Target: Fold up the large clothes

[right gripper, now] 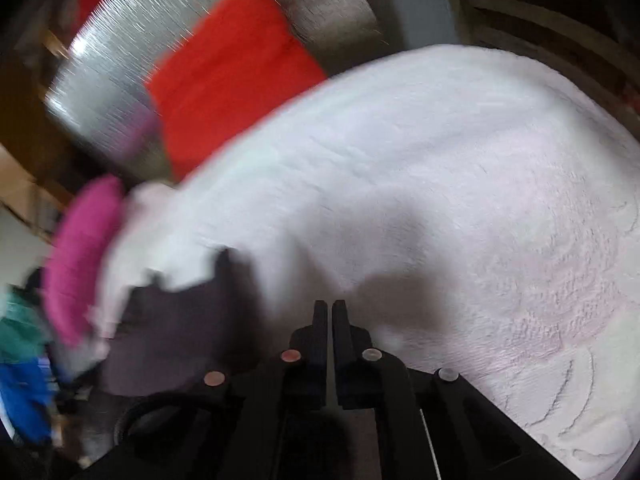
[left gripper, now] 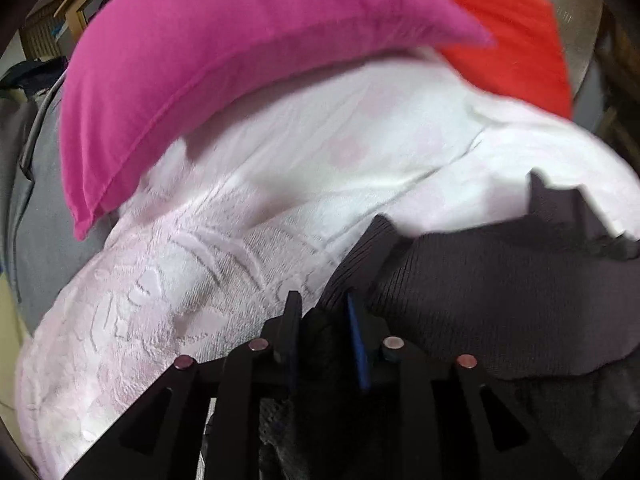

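The dark knit top (left gripper: 500,300) lies on a fluffy white blanket (left gripper: 240,264) near a pink pillow (left gripper: 192,80) & a red cloth (left gripper: 516,36). The left gripper (left gripper: 326,320) has its jaws pinching a ridge of the knit, and the right gripper (right gripper: 330,316) has its jaws pressed almost together w/ nothing I can see in them. The top looks soft, floppy & light (prob. stretchy), so I'd grab it by an edge or corner.
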A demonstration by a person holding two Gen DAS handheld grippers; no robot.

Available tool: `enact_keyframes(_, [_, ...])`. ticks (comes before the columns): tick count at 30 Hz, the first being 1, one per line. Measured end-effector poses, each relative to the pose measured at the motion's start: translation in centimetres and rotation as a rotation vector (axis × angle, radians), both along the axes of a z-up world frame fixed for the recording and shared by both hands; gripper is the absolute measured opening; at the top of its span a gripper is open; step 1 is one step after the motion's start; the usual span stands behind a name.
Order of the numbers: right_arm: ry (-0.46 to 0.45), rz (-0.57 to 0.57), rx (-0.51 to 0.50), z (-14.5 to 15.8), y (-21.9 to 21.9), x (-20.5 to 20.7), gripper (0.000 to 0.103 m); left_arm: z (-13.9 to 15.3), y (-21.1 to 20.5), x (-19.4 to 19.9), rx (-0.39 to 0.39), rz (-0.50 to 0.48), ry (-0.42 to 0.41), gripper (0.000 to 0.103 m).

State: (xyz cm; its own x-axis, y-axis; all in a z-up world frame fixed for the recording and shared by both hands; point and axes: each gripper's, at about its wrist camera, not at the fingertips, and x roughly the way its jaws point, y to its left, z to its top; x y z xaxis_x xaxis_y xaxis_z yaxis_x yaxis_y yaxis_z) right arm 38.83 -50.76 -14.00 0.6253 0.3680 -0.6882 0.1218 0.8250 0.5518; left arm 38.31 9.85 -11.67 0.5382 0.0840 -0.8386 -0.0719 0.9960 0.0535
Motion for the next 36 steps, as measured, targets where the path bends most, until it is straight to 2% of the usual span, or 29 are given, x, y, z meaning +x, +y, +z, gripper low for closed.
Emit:
enact_keyframes(1, [-0.020,0.006,0.024,0.8,-0.1,-0.2,0.050,0.7,0.6,-0.3,-0.055,0.001,-0.023,0.032])
enact_keyframes(2, [-0.032,0.008,0.039,1.4,-0.1,-0.3,0.073,1.5,1.3,-0.6,-0.118,0.008,-0.045,0.036])
enact_keyframes(3, [-0.056,0.017,0.045,2.1,0.2,-0.3,0.094,2.1,1.9,-0.9,-0.159,0.016,-0.064,0.048])
enact_keyframes(4, [-0.073,0.046,0.039,2.7,0.7,-0.2,0.094,2.5,2.1,-1.0,-0.175,0.021,-0.077,0.061])
enact_keyframes(6, [-0.060,0.128,0.001,3.0,2.5,0.8,0.094,2.9,2.0,-1.0,-0.166,0.004,-0.086,0.063])
enact_keyframes(9, [0.023,0.237,-0.034,1.6,5.3,2.4,0.093,2.5,0.0,-0.8,-0.150,-0.101,-0.040,0.063])
enact_keyframes(10, [0.037,0.267,-0.051,1.3,6.0,2.6,0.085,2.2,-0.5,-0.8,-0.142,-0.128,-0.024,0.064])
enact_keyframes(11, [0.056,0.301,-0.090,0.9,7.0,2.9,0.065,1.7,-1.5,-0.7,-0.093,-0.160,-0.001,0.064])
enact_keyframes(12, [0.088,0.325,-0.131,0.5,7.8,3.3,0.054,1.5,-2.1,-0.7,-0.048,-0.175,0.010,0.064])
enact_keyframes(13, [0.101,0.328,-0.172,0.2,8.3,3.1,0.039,1.2,-2.7,-0.6,0.005,-0.195,0.011,0.055])
enact_keyframes(14, [0.106,0.336,-0.216,0.2,8.6,3.1,0.031,0.9,-3.1,-0.4,0.042,-0.206,0.010,0.033])
enact_keyframes(15, [0.096,0.334,-0.246,0.6,8.7,3.0,0.021,0.5,-3.2,0.1,0.054,-0.201,0.051,0.002])
enact_keyframes(16, [0.080,0.325,-0.269,1.1,8.5,2.8,0.018,0.4,-3.1,0.3,0.059,-0.184,0.052,0.000])
enact_keyframes(18, [0.043,0.283,-0.317,2.2,7.9,2.6,0.017,0.3,-2.8,0.7,0.130,-0.132,0.015,0.000])
enact_keyframes(21, [0.047,0.234,-0.357,1.7,7.3,3.1,0.016,-0.7,-2.2,1.4,0.135,-0.086,0.028,0.000])
enact_keyframes(25, [0.094,0.208,-0.358,-0.2,7.6,3.8,0.017,-1.4,-1.6,2.0,0.111,-0.073,0.046,0.000])
enact_keyframes(27, [0.094,0.178,-0.292,-0.2,6.6,3.7,0.019,-0.8,-1.0,1.9,0.052,-0.084,0.037,0.000])
enact_keyframes(28, [0.083,0.173,-0.247,-0.1,6.2,3.5,0.022,-0.3,-0.5,1.7,0.012,-0.100,0.025,0.007])
enact_keyframes(29, [0.067,0.176,-0.200,0.2,5.9,3.3,0.033,0.4,0.0,1.2,-0.034,-0.117,0.013,0.014])
enact_keyframes(30, [0.054,0.173,-0.168,0.6,5.4,2.9,0.039,0.8,0.4,1.0,-0.054,-0.123,0.006,0.042])
enact_keyframes(31, [0.043,0.165,-0.157,0.7,5.2,2.9,0.056,1.5,1.0,0.5,-0.072,-0.118,-0.012,0.076])
enact_keyframes(32, [0.029,0.156,-0.140,1.1,4.9,2.6,0.065,2.1,1.1,0.3,-0.084,-0.110,-0.039,0.083])
enact_keyframes(33, [0.008,0.148,-0.105,1.5,4.4,2.2,0.075,2.7,1.6,-0.1,-0.103,-0.111,-0.076,0.084])
enact_keyframes(34, [0.004,0.150,-0.088,1.6,4.4,2.2,0.075,3.0,1.9,-0.3,-0.124,-0.120,-0.084,0.084])
enact_keyframes(36, [0.009,0.168,-0.047,1.7,4.3,2.2,0.075,2.9,2.1,0.0,-0.177,-0.137,-0.045,0.084])
